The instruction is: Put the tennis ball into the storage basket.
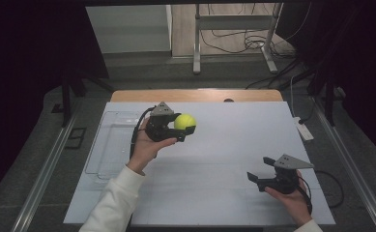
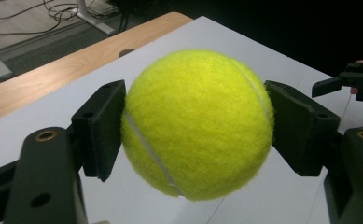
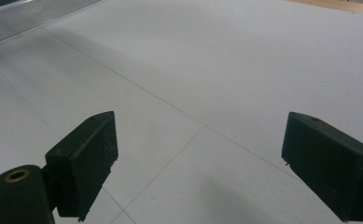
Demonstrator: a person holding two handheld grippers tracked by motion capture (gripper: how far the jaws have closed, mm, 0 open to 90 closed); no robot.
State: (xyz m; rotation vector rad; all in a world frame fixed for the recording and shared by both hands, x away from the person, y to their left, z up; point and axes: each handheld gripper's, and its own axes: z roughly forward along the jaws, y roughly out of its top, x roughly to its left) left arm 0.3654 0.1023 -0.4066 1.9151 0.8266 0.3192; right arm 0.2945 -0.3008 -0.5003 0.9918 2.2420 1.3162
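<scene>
A yellow tennis ball is held above the white table sheet, left of centre. My left gripper is shut on it, one black jaw pad on each side of the ball. My right gripper hovers low near the front right of the sheet, jaws wide open with nothing between them. From the left gripper view, the right gripper appears far off at the right edge.
A clear plastic tray lies on the left part of the sheet, and its edge shows in the right gripper view. A wooden table strip runs along the far edge. A white power strip lies beside the table on the right.
</scene>
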